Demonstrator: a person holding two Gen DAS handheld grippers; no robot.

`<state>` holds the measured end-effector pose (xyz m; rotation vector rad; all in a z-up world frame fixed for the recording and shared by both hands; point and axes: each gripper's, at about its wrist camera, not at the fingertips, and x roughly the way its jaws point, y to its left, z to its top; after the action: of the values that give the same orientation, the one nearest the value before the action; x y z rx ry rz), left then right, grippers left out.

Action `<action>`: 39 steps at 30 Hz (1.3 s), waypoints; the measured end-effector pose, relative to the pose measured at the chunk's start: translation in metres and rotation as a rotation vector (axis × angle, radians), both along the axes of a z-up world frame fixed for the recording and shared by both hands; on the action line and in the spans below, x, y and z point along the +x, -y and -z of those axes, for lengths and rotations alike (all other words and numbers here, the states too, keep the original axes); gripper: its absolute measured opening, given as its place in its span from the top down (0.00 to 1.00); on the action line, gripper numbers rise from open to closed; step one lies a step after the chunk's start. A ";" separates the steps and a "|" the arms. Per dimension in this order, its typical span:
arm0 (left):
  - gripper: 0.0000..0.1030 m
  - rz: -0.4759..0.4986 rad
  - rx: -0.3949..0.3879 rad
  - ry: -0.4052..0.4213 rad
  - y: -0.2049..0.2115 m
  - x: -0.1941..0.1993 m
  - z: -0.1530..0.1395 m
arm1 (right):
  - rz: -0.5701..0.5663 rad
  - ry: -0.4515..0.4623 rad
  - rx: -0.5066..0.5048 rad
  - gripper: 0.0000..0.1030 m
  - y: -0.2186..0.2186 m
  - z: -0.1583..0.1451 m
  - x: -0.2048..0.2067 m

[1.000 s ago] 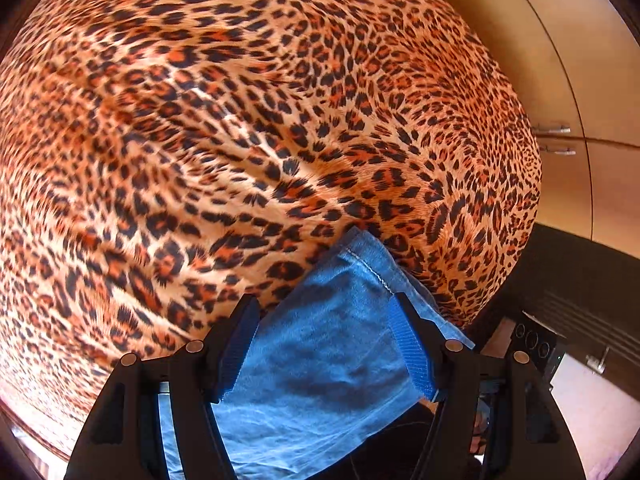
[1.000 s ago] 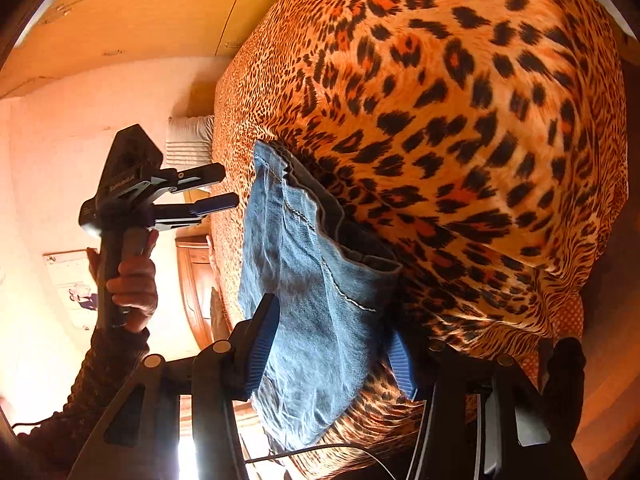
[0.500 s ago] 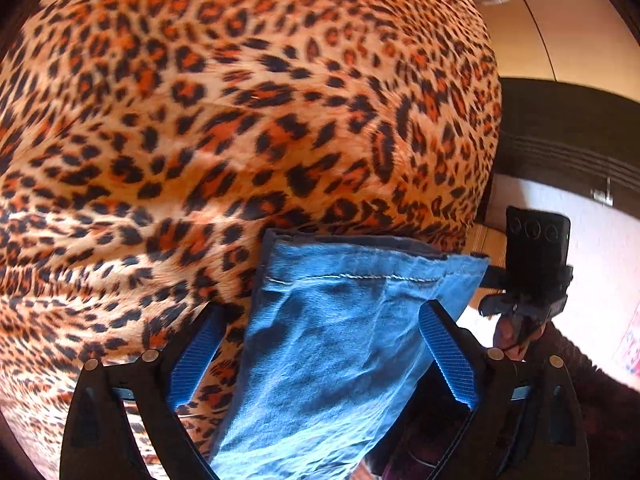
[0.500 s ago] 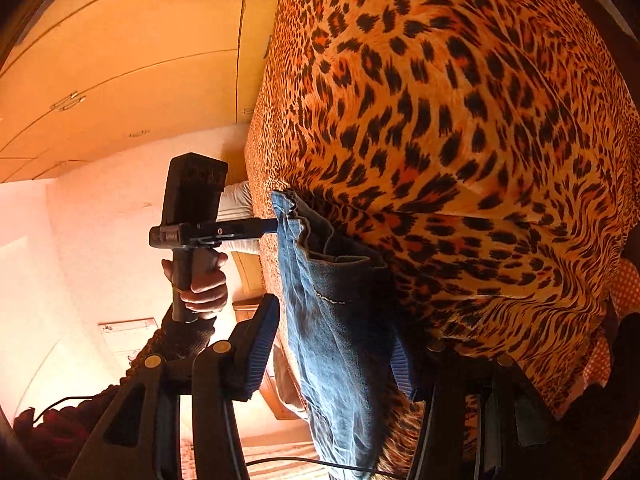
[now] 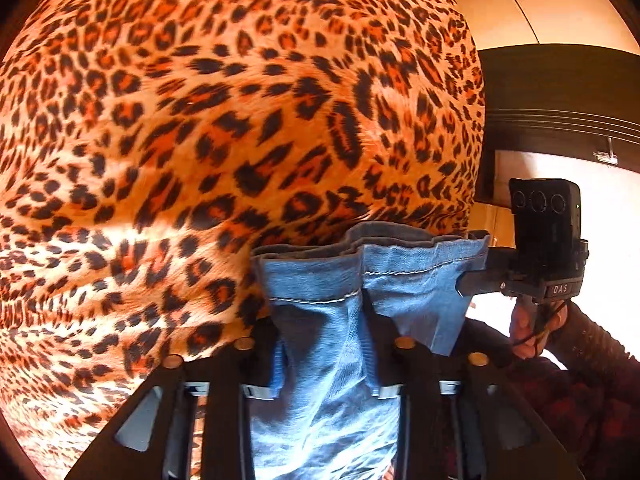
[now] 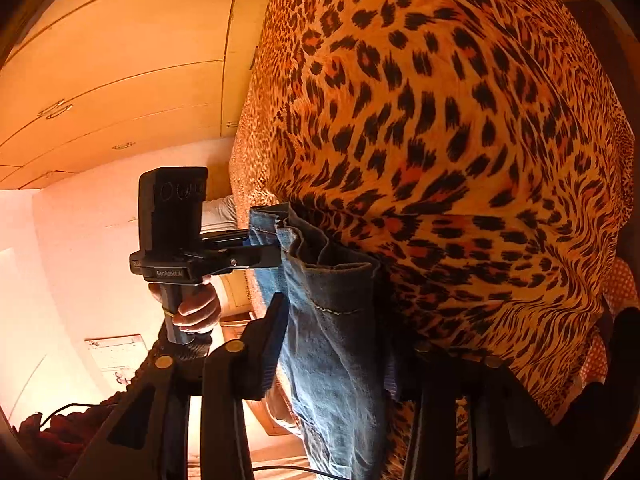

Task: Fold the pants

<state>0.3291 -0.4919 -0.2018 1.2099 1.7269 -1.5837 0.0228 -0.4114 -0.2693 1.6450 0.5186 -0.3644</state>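
Your left gripper has dropped onto the pants and, like your right gripper, is closing on their hem at the leopard bedspread's near edge, legs hanging below.

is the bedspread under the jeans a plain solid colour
No, the bedspread that the blue jeans lie on carries a leopard print, dark spots over orange and tan.

A home bedroom: leopard-print bedspread, wooden wardrobe.
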 end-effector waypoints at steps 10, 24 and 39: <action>0.89 -0.147 -0.152 0.066 -0.035 -0.008 -0.033 | -0.128 -0.091 -0.196 0.89 -0.004 -0.061 0.038; 0.85 -0.471 -0.301 0.110 -0.194 0.064 -0.136 | -0.762 -0.035 -0.619 0.89 -0.127 -0.188 0.143; 0.58 -1.022 -0.036 0.382 -0.457 0.093 -0.093 | -1.678 -0.225 -0.722 0.62 -0.332 -0.107 0.213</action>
<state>0.4224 -0.0352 -0.1087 0.3976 1.6164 -0.7039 0.2354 -0.0796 -0.1621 0.1271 1.4947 0.4980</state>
